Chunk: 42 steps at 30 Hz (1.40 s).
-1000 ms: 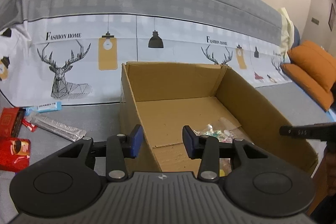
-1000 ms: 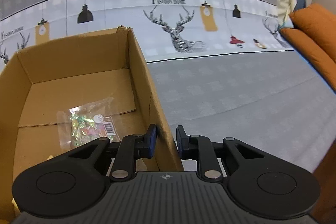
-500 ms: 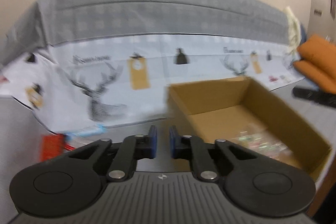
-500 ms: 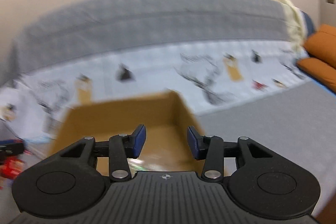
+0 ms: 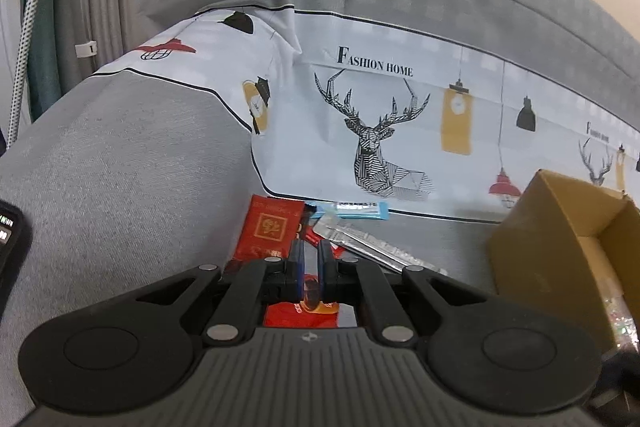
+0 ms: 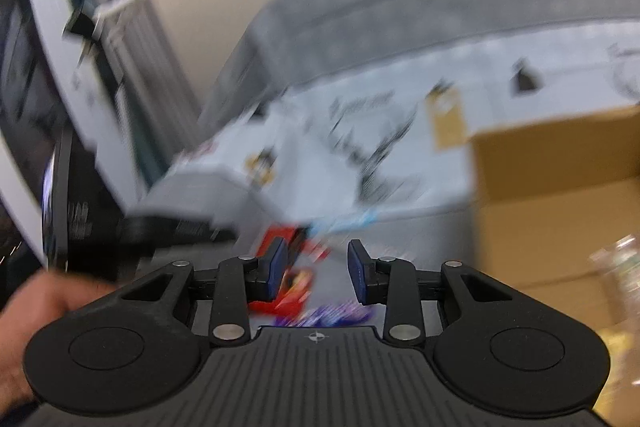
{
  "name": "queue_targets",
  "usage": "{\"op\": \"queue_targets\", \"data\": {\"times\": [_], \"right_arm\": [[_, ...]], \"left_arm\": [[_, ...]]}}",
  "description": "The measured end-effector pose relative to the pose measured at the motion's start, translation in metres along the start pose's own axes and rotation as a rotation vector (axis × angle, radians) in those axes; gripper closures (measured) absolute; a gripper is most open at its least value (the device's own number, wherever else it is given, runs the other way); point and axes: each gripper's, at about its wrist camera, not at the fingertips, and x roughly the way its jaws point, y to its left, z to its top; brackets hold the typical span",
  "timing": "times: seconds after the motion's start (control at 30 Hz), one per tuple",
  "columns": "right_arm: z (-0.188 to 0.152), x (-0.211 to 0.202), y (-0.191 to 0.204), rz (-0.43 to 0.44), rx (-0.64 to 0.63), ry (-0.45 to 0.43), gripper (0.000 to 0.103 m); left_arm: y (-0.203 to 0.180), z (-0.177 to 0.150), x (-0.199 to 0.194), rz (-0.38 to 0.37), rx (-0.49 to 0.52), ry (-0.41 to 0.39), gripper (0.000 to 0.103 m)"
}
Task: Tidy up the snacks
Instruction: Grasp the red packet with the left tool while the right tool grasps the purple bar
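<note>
Left gripper (image 5: 311, 269): jaws narrow, above the red packet (image 5: 270, 231) left of the cardboard box (image 5: 560, 247). Right gripper (image 6: 317, 267): jaws wide, empty.

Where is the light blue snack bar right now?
In the left wrist view, the light blue snack bar lies against the sofa's deer-print backrest, between the red packet and the brown cardboard box.

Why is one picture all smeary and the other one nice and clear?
Right wrist view: smeared by motion blur, so the snacks past the right gripper and the cardboard box look streaky. Left wrist view: sharp, the red packet and deer print read clearly, though the fisheye lens bends straight edges near the picture's border.
</note>
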Motion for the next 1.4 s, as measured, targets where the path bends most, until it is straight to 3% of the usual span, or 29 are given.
{"op": "queue_targets", "data": {"times": [0.13,0.27,0.4,0.47,0.53,0.63,0.7,0.77,0.8,0.9,1.13,1.27,1.4], "right_arm": [[-0.012,0.053,0.01,-0.041,0.013,0.127,0.066],[-0.019,0.092,0.004,-0.096,0.116,0.197,0.047],[-0.024,0.117,0.0,-0.133,0.173,0.243,0.035],[-0.026,0.13,-0.002,-0.143,0.182,0.275,0.034],[-0.03,0.145,-0.002,-0.179,0.164,0.323,0.034],[-0.037,0.155,-0.001,-0.199,0.109,0.344,0.033],[-0.039,0.157,0.006,-0.223,0.033,0.342,0.044],[-0.041,0.155,0.009,-0.252,-0.03,0.334,0.075],[-0.042,0.153,0.007,-0.259,-0.036,0.332,0.082],[-0.04,0.147,0.002,-0.256,-0.015,0.332,0.085],[-0.039,0.114,0.001,-0.182,0.013,0.402,0.085],[-0.032,0.084,0.011,-0.101,-0.002,0.443,0.085],[-0.025,0.046,0.029,-0.039,-0.085,0.448,0.085]], "left_arm": [[-0.004,0.006,0.016,0.015,0.025,0.005,0.097],[-0.003,0.006,0.046,0.039,0.044,0.044,0.096],[-0.001,0.005,0.076,0.074,0.079,0.088,0.094],[-0.002,0.003,0.089,0.094,0.106,0.11,0.09],[-0.001,0.001,0.103,0.114,0.122,0.135,0.067],[-0.002,-0.001,0.12,0.112,0.149,0.156,0.06],[-0.005,-0.003,0.13,0.121,0.177,0.172,0.057],[-0.007,-0.005,0.14,0.133,0.203,0.181,0.051],[-0.009,-0.005,0.144,0.139,0.214,0.185,0.048],[-0.013,-0.01,0.156,0.179,0.249,0.205,0.048],[0.004,-0.002,0.133,0.138,0.134,0.156,0.084],[0.013,0.005,0.099,0.045,0.007,0.124,0.088],[0.012,0.006,0.061,-0.074,-0.086,0.097,0.1]]}}
